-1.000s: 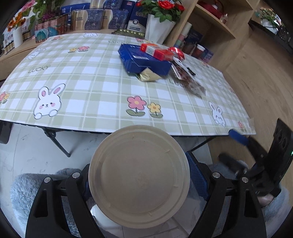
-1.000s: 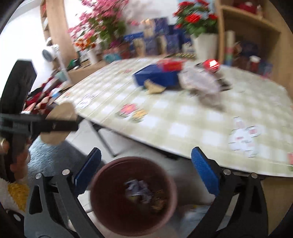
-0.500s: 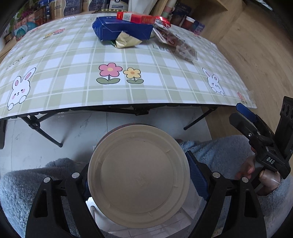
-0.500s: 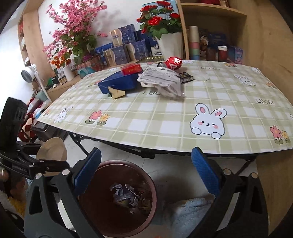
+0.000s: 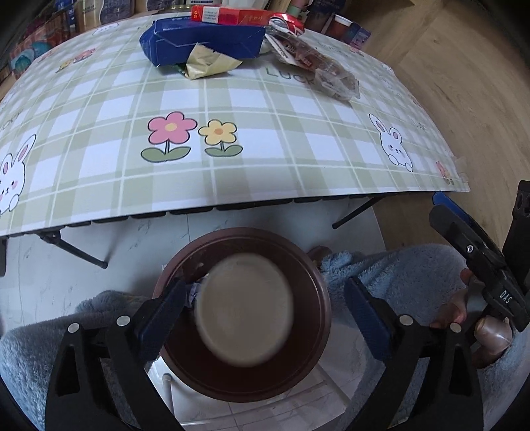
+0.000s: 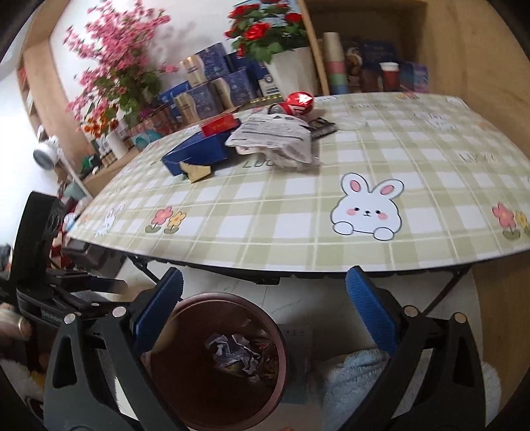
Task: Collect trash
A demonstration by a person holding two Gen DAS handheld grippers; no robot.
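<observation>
In the left wrist view a round beige paper lid (image 5: 245,308), blurred, is dropping into the brown trash bin (image 5: 308,331) on the floor. My left gripper (image 5: 263,308) hangs over the bin, its jaws opening and its pads (image 5: 162,311) clear of the lid. My right gripper (image 6: 265,308) is open and holds nothing, just above the bin (image 6: 228,300), which contains crumpled paper (image 6: 232,351). On the table lie a blue box (image 5: 202,41), a red box (image 5: 228,15), a gold wrapper (image 5: 208,63) and a crumpled plastic packet (image 5: 314,63).
The green checked table (image 5: 232,165) ends just beyond the bin, on folding legs. A red can (image 6: 298,101) lies behind the packet. Shelves, flower pots and boxes line the wall. A person's fluffy blue sleeves (image 5: 381,275) flank the bin on both sides.
The left gripper carried the lid from the table edge down over the bin, then let it go; the lid now falls into the bin. The right gripper stayed open above the bin.
</observation>
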